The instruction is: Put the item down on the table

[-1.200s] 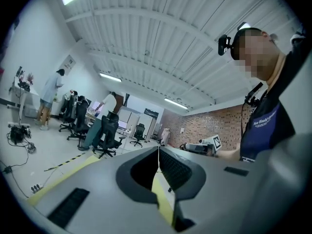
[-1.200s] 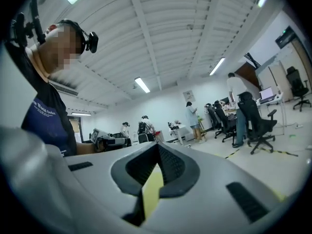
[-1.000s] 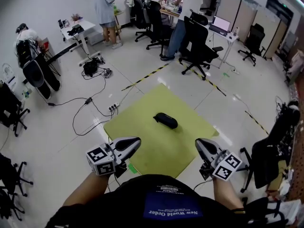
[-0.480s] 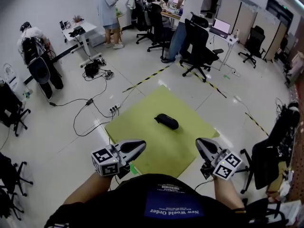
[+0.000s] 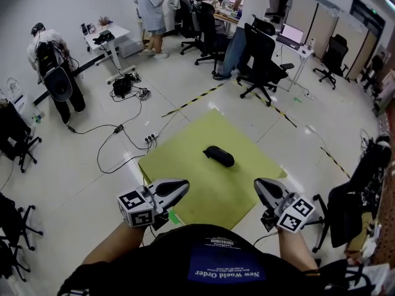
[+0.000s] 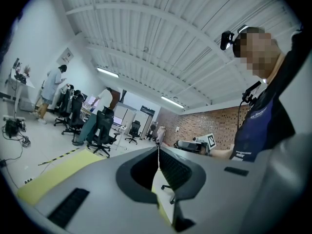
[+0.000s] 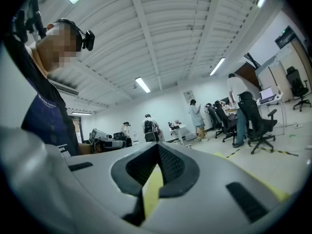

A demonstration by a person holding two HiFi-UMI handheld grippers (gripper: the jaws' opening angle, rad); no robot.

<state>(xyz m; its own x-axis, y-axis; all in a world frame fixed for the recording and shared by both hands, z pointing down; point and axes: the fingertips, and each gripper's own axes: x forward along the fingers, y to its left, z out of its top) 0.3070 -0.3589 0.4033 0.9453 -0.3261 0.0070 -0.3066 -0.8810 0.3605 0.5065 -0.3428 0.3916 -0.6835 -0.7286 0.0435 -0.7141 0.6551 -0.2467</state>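
Head view, looking steeply down: a yellow-green bench (image 5: 185,184) fills the middle of the picture. On it, near its centre, lies a black case (image 5: 218,156), oblong and rounded. It rests flat and nothing touches it.

Two handheld grippers sit at the near edge, both pointing level and away from the person. The left gripper (image 5: 179,187) is at about 7 o'clock from the case. The right gripper (image 5: 261,186) is at about 5 o'clock. Both are well apart from the case.

In the left gripper view its fingers (image 6: 173,165) are clenched tip to tip with nothing between them. The right gripper view shows the same: fingers (image 7: 168,164) pressed together on nothing.

Over the last second almost nothing has changed. The case has kept its place on the bench. The left gripper has drifted slightly inward, and the right has stayed where it was.

This reads as the task already done: the item is down, released and at rest, and both grippers are drawn back from it.

Beyond the bench, at 10 o'clock, cables (image 5: 117,142) trail over the pale floor. At 12 o'clock, people stand among office chairs (image 5: 259,57).
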